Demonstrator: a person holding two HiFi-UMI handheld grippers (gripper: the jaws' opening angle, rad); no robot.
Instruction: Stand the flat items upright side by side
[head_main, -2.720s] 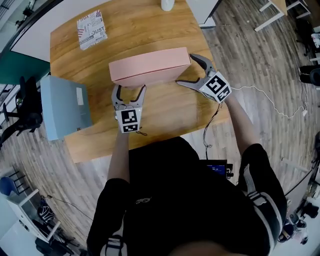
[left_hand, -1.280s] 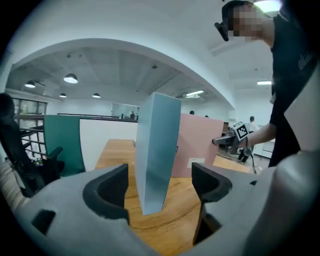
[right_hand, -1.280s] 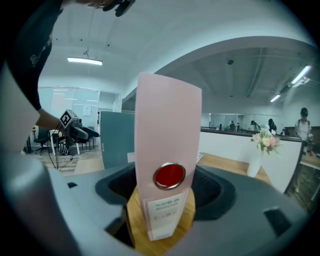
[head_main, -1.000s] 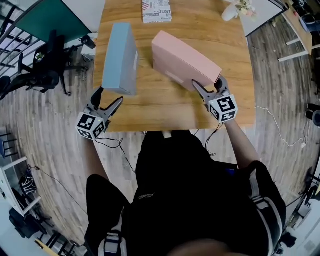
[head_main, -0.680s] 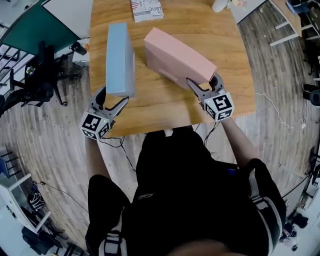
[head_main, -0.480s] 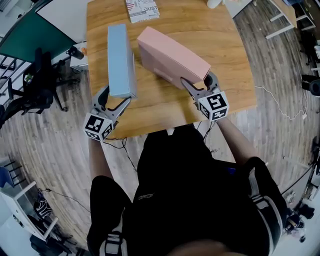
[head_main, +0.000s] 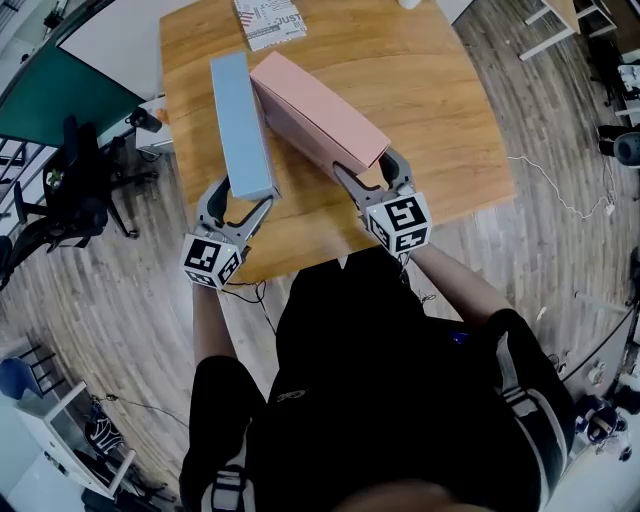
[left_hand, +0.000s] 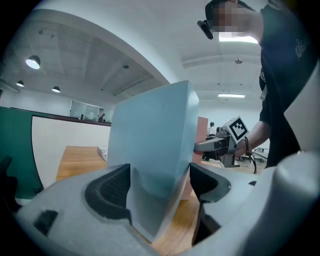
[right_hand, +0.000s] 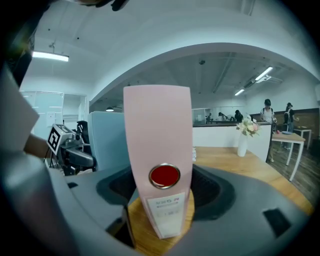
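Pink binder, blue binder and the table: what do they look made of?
Pink binder: matte board, probably paper- or plastic-covered; shiny metal ring on its spine. Blue binder: same smooth matte board, likely. Table: wood or wood-look laminate, grain showing, slight sheen.

Blue binder (head_main: 240, 125), flat at the 9 o'clock edge of the bench (head_main: 430, 90) seconds earlier, stood on edge, the left gripper (head_main: 241, 203) fingers (head_main: 214, 197) newly clamped on its near end. The right gripper (head_main: 366, 170) had swung the pink binder (head_main: 318, 112) toward 9 o'clock, alongside it.
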